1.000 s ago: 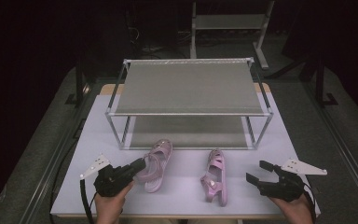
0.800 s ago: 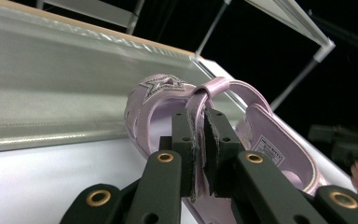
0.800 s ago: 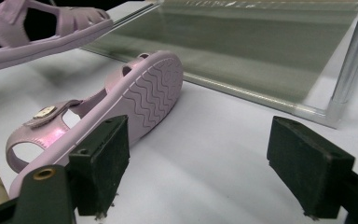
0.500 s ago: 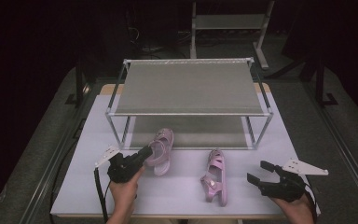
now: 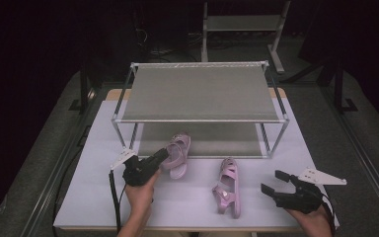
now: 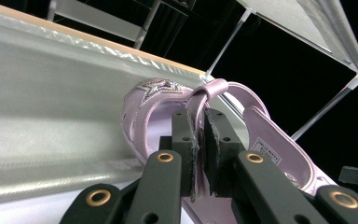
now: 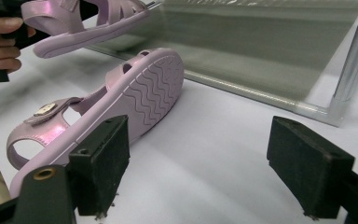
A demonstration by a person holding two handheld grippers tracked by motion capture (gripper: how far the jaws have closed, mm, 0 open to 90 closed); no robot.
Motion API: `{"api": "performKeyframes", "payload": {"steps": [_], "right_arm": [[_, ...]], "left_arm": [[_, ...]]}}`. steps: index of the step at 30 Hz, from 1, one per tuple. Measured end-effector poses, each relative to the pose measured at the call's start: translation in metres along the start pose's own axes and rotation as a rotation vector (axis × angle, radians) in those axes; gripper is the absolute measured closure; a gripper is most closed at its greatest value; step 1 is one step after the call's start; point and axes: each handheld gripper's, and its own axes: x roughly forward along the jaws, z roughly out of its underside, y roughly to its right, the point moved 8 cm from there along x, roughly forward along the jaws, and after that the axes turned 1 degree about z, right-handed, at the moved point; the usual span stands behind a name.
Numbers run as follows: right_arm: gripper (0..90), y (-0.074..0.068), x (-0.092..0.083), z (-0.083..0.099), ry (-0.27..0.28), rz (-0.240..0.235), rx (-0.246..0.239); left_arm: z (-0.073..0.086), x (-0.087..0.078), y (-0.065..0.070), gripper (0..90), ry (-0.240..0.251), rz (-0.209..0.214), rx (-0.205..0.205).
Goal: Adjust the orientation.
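My left gripper (image 5: 161, 156) is shut on the heel strap (image 6: 204, 91) of a pink sandal (image 5: 178, 151) with a glittery star on its toe band. That sandal (image 6: 151, 100) hangs tilted, its toe over the front edge of the rack's lower shelf (image 5: 202, 139). The second pink sandal (image 5: 227, 189) lies on its side on the white table, sole (image 7: 151, 93) turned toward my right gripper (image 5: 270, 180). The right gripper (image 7: 205, 161) stands open just right of it, nothing between its pads.
A two-tier metal shoe rack (image 5: 200, 96) with grey mesh shelves fills the middle of the table (image 5: 94, 197). Its front right leg (image 7: 354, 56) stands close ahead of my right gripper. The hand on the left gripper (image 7: 0, 32) is beyond the lying sandal.
My left gripper has carried the held sandal away from the table's front edge and to the right, up to the rack's lower shelf. The right gripper and the lying sandal have stayed put.
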Motion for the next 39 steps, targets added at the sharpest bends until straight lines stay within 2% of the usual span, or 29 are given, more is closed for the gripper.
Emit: {"api": "performKeyframes", "payload": {"steps": [9, 12, 14, 20, 24, 25, 26, 33, 35, 39], "right_arm": [[21.1, 0.0, -0.001, -0.001, 0.004, 0.001, -0.015], [21.1, 0.0, -0.001, -0.001, 0.004, 0.0, -0.016], [21.2, 0.0, -0.001, -0.001, 0.004, -0.001, -0.013], [21.1, 0.002, -0.002, -0.002, 0.012, 0.001, -0.016], [21.1, 0.002, -0.002, -0.003, 0.013, 0.0, -0.015], [21.2, 0.002, -0.003, -0.003, 0.016, -0.001, -0.016], [21.2, 0.002, -0.003, -0.004, 0.017, -0.001, -0.016], [21.2, 0.003, -0.003, -0.004, 0.02, -0.004, -0.015], [21.2, 0.003, -0.003, -0.005, 0.022, -0.004, -0.014], [21.2, 0.003, -0.003, -0.005, 0.024, -0.004, -0.014]], "left_arm": [[0.001, 0.023, -0.002, 83.6, 0.008, -0.003, -0.018], [-0.002, 0.03, -0.003, 83.6, 0.017, -0.006, -0.015], [-0.006, 0.038, -0.002, 83.5, 0.036, -0.001, -0.027], [-0.013, 0.048, -0.001, 83.5, 0.058, -0.017, 0.022], [-0.014, 0.057, -0.004, 83.6, 0.071, -0.024, 0.01], [-0.013, 0.061, -0.007, 83.6, 0.057, -0.042, 0.024], [-0.014, 0.063, -0.008, 83.6, 0.055, -0.041, 0.034], [-0.017, 0.077, -0.01, 83.5, 0.056, -0.041, 0.03], [-0.017, 0.081, -0.01, 83.6, 0.047, -0.048, 0.056], [-0.018, 0.088, -0.011, 83.6, 0.05, -0.061, 0.044]]}}
